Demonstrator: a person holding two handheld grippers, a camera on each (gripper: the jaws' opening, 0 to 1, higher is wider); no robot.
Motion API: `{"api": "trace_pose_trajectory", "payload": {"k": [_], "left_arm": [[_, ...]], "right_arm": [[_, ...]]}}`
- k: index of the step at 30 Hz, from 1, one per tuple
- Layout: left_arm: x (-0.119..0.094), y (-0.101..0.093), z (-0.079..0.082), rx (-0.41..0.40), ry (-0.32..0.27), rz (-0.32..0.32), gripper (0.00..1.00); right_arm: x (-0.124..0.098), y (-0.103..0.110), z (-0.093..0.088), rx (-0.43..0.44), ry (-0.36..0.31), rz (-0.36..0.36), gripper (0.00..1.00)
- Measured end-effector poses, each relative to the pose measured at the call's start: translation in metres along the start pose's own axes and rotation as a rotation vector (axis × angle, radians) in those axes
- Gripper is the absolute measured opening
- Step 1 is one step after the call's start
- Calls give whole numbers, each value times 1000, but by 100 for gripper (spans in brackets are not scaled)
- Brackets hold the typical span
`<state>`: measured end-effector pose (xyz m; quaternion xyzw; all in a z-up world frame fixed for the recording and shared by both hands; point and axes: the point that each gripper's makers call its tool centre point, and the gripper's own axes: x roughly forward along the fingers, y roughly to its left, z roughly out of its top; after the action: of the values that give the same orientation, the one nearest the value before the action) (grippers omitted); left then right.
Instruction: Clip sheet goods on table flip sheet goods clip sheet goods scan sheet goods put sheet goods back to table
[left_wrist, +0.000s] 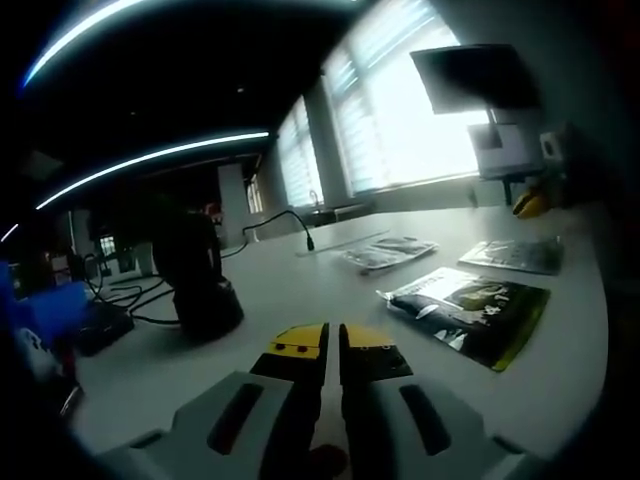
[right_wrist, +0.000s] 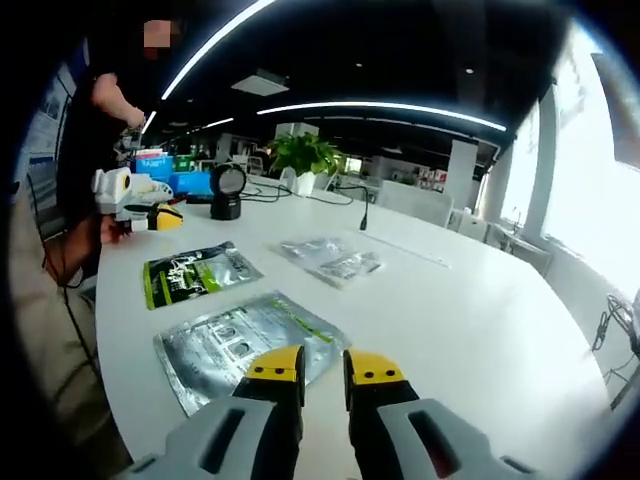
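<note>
Three sheet packets lie flat on the white round table (right_wrist: 480, 330). A silver packet (right_wrist: 245, 345) (left_wrist: 515, 255) sits just ahead of my right gripper (right_wrist: 322, 368), whose yellow-tipped jaws stand a little apart over its near edge, holding nothing. Farther left lies a black and green packet (right_wrist: 195, 273) (left_wrist: 475, 310), and a clear packet (right_wrist: 330, 258) (left_wrist: 385, 252) rests mid-table. My left gripper (left_wrist: 332, 345) (right_wrist: 150, 212) hovers at the table's edge with its jaws together and empty, left of the black and green packet. A black stand scanner (left_wrist: 200, 275) (right_wrist: 228, 190) stands on the table.
A person (right_wrist: 90, 130) stands at the table's left side holding the left gripper. Cables (left_wrist: 130, 295) trail by the scanner, and a thin black gooseneck (right_wrist: 366, 212) rises mid-table. A potted plant (right_wrist: 305, 155) and blue boxes (right_wrist: 190, 182) sit at the far side.
</note>
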<state>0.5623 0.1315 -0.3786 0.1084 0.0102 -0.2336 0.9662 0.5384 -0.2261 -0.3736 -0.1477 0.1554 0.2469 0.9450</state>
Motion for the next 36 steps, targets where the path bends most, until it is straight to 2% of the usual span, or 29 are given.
{"api": "trace_pose_trajectory", "payload": {"k": [6, 12, 19, 28, 36], "left_arm": [[0, -1, 0, 3, 2, -1, 0], [0, 0, 0, -3, -2, 1, 0], [-1, -1, 0, -5, -2, 0, 0], [-1, 0, 1, -3, -3, 2, 0], [-1, -1, 1, -7, -3, -2, 0]], "right_arm": [[11, 0, 6, -27, 37, 15, 14], [23, 6, 3, -46, 85, 44, 17], [41, 0, -7, -36, 166, 33, 19], [51, -4, -6, -8, 181, 40, 20], [57, 4, -8, -13, 221, 76, 21]]}}
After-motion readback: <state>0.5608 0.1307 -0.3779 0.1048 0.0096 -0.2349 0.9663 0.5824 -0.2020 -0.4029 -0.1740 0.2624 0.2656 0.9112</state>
